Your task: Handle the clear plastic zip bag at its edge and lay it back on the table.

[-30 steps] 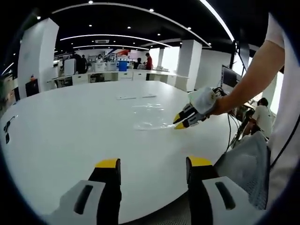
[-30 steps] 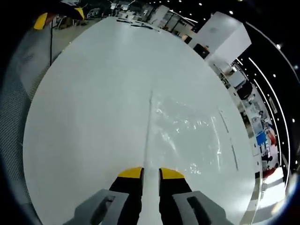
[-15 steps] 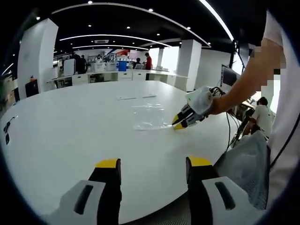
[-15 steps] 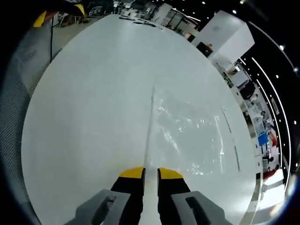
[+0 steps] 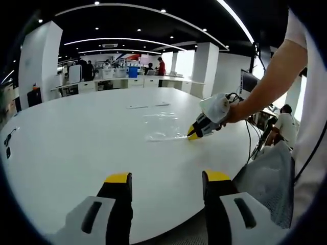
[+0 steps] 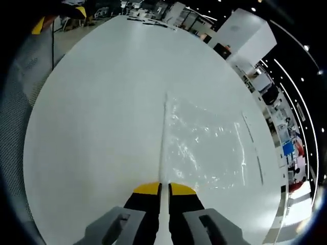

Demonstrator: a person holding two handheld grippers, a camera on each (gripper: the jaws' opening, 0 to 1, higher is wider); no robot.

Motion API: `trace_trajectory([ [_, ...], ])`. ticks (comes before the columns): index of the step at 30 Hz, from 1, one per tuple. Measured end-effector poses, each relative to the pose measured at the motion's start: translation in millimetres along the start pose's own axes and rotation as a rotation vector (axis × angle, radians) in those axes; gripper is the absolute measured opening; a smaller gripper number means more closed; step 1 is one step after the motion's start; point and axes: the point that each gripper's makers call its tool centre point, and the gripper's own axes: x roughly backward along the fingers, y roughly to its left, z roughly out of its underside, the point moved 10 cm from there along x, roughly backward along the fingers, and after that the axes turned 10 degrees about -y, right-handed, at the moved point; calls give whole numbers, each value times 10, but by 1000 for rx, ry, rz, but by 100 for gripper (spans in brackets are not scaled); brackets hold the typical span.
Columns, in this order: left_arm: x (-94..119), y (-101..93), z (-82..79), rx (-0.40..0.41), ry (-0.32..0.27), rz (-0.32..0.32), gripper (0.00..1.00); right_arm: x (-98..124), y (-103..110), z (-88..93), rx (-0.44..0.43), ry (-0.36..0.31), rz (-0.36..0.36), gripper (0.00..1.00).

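Observation:
The clear plastic zip bag [image 5: 164, 127] lies flat on the white table [image 5: 76, 148], crinkled and shiny. In the right gripper view the bag [image 6: 204, 148] spreads up and to the right, and its straight zip edge [image 6: 164, 132] runs down between the yellow-tipped jaws. My right gripper [image 6: 165, 189] is shut on that edge, low over the tabletop. The left gripper view shows the right gripper [image 5: 194, 133] at the bag's near right corner, held by a person's arm [image 5: 271, 81]. My left gripper [image 5: 167, 178] stands open near the table's front edge, far from the bag, holding nothing.
Thin strips [image 5: 148, 106] lie on the table beyond the bag. A small black item [image 5: 7, 140] sits at the table's left edge. A grey mesh chair [image 5: 265, 173] stands at the right. Desks and people fill the far background [image 5: 127, 71].
The right gripper's jaws have drawn together on the bag's zip edge, and it has dipped slightly toward the table. The left gripper has stayed in place.

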Motion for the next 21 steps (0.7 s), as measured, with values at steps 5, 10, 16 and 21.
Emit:
trace_trajectory([
  [5, 1, 13, 14, -1, 1, -1, 54, -12, -17, 11, -6, 1, -1, 0],
  [10, 0, 15, 24, -4, 4, 0, 54, -9, -31, 14, -5, 3, 1, 0],
  [16, -2, 3, 20, -8, 6, 0, 54, 24, -40, 23, -9, 1, 5, 0],
  [21, -2, -1, 20, -10, 7, 2, 54, 70, -55, 9, -4, -6, 14, 0],
])
